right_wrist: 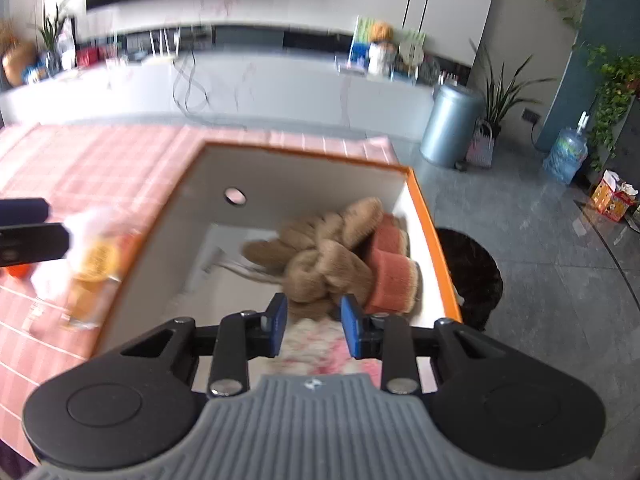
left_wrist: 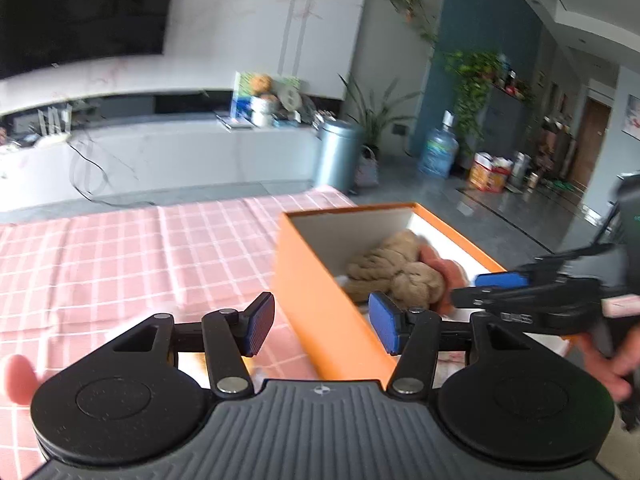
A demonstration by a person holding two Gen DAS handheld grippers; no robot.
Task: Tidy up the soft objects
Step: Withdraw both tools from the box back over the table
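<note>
Right hand-held gripper sits nearest, jaws a bit apart over something pale pink and fuzzy; too blurred to say if it's pinching it or just above it. If it is held, I'd lower it well inside the orange box before letting go, next to the tan knitted bundle and rust-coloured roll. Left hand-held gripper is spread wide, holding nothing, straddling the box's near wall. Box stands on a desk with a pink checked cloth; beyond are grey floor tiles, a metal bin and a water jug.
</note>
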